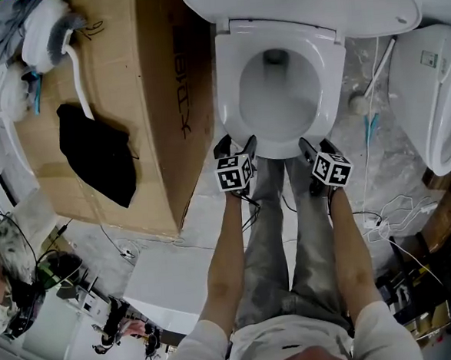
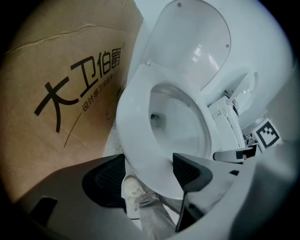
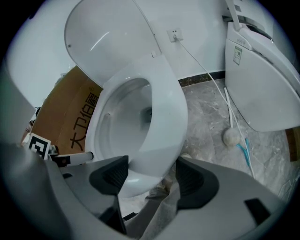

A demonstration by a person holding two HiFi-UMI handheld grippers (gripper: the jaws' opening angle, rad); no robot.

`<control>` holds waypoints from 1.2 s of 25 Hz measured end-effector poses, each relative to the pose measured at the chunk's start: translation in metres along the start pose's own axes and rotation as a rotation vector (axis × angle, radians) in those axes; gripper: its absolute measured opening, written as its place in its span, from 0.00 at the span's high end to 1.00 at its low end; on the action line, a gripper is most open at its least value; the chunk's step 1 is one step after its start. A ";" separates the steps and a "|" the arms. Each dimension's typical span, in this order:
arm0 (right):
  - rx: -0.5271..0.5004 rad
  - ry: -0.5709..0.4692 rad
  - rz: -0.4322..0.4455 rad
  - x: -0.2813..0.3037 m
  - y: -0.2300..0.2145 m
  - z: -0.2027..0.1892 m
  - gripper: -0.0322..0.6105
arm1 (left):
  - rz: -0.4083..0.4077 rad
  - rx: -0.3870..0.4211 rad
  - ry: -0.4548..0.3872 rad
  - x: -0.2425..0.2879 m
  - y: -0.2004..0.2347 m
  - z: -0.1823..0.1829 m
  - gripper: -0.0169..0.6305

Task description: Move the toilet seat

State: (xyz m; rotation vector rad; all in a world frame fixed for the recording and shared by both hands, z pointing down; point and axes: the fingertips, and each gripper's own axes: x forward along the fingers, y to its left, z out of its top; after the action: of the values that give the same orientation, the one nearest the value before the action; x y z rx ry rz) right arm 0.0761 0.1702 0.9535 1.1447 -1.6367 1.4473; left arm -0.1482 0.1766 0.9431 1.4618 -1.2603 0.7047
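Positioning for the grasp, we are holding the left gripper [image 1: 236, 144] and the right gripper [image 1: 318, 144] with jaws spread wide around the front edge of the white oval plastic toilet seat [image 1: 285, 148], pads not pressing. The seat is lying flat on the bowl, upper centre of the head view. We are judging the task barely begun: closing and moving are outstanding.

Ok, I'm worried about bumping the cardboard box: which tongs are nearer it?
Left. The left tongs sit at the toilet seat's front rim, beside the cardboard box's edge; the right tongs are at the same rim, farther from the box.
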 end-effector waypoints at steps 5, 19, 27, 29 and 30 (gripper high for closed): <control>0.011 -0.018 -0.005 -0.004 0.001 0.000 0.44 | 0.000 0.007 -0.007 -0.004 -0.001 0.001 0.49; 0.020 -0.030 0.008 -0.027 0.011 0.005 0.44 | -0.008 0.019 -0.028 -0.028 -0.010 0.008 0.49; 0.020 -0.060 0.023 -0.046 0.021 0.010 0.44 | -0.008 0.027 -0.048 -0.046 -0.016 0.016 0.49; 0.018 -0.066 0.028 -0.052 0.023 0.011 0.44 | -0.010 0.030 -0.055 -0.052 -0.019 0.018 0.49; 0.016 -0.069 0.030 -0.054 0.024 0.012 0.44 | -0.010 0.032 -0.059 -0.054 -0.020 0.019 0.49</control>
State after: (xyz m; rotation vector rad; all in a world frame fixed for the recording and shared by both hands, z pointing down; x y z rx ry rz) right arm 0.0768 0.1685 0.8930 1.1957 -1.6984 1.4569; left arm -0.1474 0.1755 0.8821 1.5238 -1.2912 0.6814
